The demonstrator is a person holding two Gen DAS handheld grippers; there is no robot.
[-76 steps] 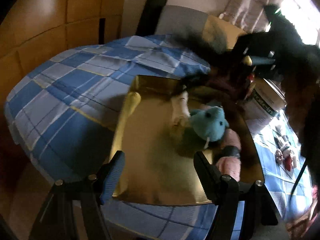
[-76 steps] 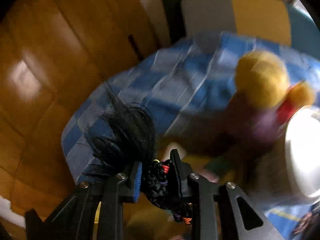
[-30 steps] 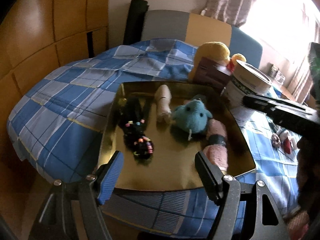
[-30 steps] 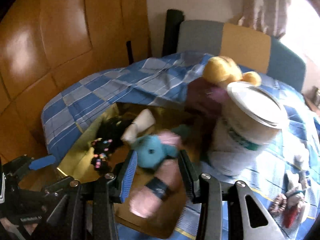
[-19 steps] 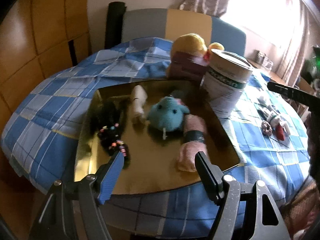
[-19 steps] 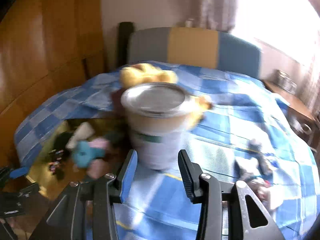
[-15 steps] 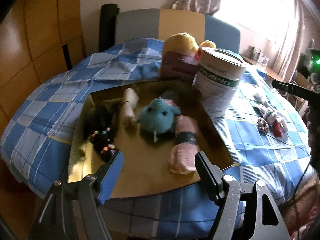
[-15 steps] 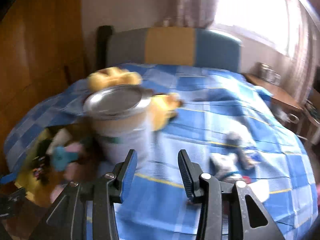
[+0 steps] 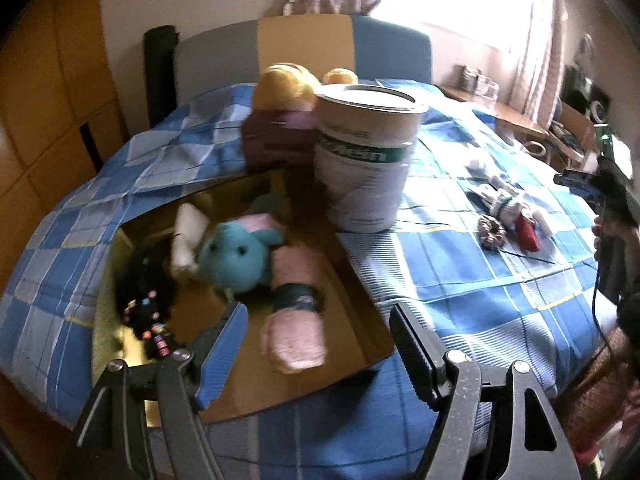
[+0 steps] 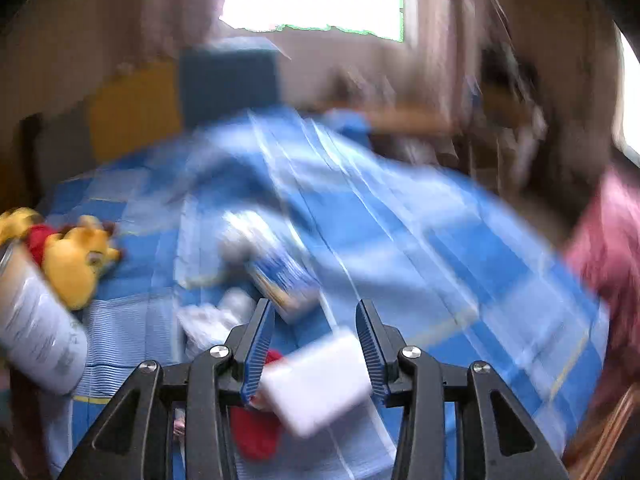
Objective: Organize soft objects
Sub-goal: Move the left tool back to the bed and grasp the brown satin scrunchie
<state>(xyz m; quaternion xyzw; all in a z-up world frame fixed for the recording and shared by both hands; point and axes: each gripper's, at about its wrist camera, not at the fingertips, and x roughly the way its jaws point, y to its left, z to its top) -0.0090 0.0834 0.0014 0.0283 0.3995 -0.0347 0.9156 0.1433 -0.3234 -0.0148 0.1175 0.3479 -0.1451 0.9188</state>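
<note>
In the left wrist view a gold tray (image 9: pixel 344 304) holds a black beaded hair piece (image 9: pixel 146 292), a white roll (image 9: pixel 186 236), a teal plush (image 9: pixel 236 254) and a pink rolled cloth (image 9: pixel 296 320). My left gripper (image 9: pixel 318 346) is open and empty over the tray's near edge. Small soft items, a scrunchie (image 9: pixel 491 231) and a red piece (image 9: pixel 527 233), lie on the blue checked cloth to the right. My right gripper (image 10: pixel 316 338) is open above a white pad (image 10: pixel 320 384) and a red piece (image 10: pixel 256 432); this view is blurred.
A large white tin (image 9: pixel 366 160) stands beside the tray, with a yellow plush (image 9: pixel 286 84) behind it. The plush (image 10: pixel 76 264) and tin (image 10: pixel 36 332) also show at the left of the right wrist view. A chair back (image 9: pixel 304 48) stands behind the table.
My right gripper let go of the black hair piece in the tray, then swung right across the table to the small items. The left gripper's view shifted right.
</note>
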